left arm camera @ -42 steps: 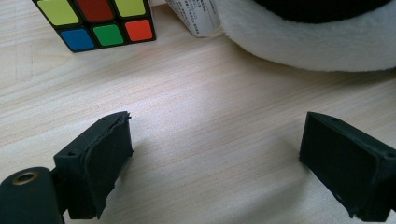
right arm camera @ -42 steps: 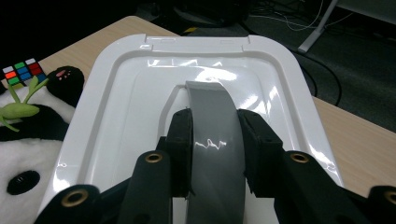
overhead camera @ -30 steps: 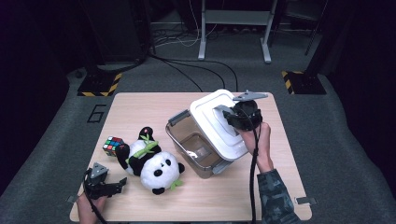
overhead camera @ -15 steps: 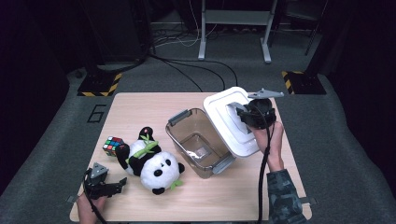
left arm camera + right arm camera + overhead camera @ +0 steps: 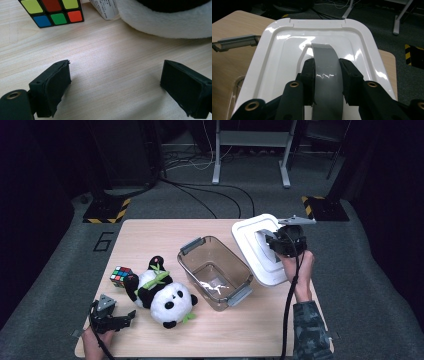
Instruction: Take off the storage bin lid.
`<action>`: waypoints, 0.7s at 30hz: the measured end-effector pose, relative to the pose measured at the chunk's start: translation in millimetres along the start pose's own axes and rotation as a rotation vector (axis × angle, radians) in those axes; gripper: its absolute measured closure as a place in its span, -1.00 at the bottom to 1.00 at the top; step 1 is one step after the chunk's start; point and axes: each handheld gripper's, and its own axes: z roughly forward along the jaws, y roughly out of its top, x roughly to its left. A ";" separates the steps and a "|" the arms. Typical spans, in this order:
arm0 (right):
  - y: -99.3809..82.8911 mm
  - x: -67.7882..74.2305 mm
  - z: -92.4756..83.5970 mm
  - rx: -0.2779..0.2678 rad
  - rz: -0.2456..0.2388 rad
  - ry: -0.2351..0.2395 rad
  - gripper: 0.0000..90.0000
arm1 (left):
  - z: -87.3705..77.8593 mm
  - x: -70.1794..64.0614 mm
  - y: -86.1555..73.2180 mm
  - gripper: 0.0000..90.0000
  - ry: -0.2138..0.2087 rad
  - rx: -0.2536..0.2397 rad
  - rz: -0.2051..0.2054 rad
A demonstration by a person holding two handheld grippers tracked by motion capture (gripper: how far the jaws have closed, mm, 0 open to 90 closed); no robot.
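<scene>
Everything is placed here against the clear plastic bin (image 5: 216, 272), which stands open near the middle of the wooden table (image 5: 150, 235).

Far left of the bin, at the table's near corner, the left gripper (image 5: 111, 320) rests low over the wood. In the left gripper view its jaws stand wide apart with nothing but bare tabletop between them; they are released and hold nothing.

A little nearer the bin lies a colour cube (image 5: 121, 275), which the left gripper view shows as a cube (image 5: 52, 11) just beyond the jaws. Between the cube and the bin lies a plush panda (image 5: 162, 292), its white body close to the bin's left wall, whether touching it cannot be told.

Right of the bin, the white lid (image 5: 257, 247) is off the bin, its near edge close beside the bin's right rim. The right gripper (image 5: 272, 242) holds it: in the right gripper view the jaws are clenched on the grey handle (image 5: 327, 67) that arches over the lid's middle, one pad pressed to each side of the strap. The person's right hand (image 5: 298, 270) grips the tool just right of the lid.
</scene>
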 end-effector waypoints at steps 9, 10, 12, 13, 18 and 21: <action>-9.3 -16.5 4.6 0.013 0.041 -0.037 0.48 | -0.2 -0.2 -0.1 -0.80 0.003 0.001 0.003; -10.5 -18.1 5.6 0.013 0.045 -0.042 0.48 | -0.2 -0.2 -0.1 -0.80 0.003 0.001 0.003; -12.6 -21.5 8.0 0.015 0.061 -0.052 0.48 | -0.2 -0.2 -0.1 -0.80 0.003 0.001 0.003; -14.0 -23.2 9.2 0.015 0.067 -0.056 0.48 | -0.2 -0.2 -0.1 -0.80 0.003 0.001 0.002; -21.1 -30.6 17.0 0.025 0.108 -0.087 0.48 | -0.1 -0.1 0.0 -0.80 0.004 -0.001 0.004; -25.5 -34.1 22.8 0.031 0.130 -0.104 0.48 | -0.3 -0.2 -0.1 -0.80 0.003 0.001 0.003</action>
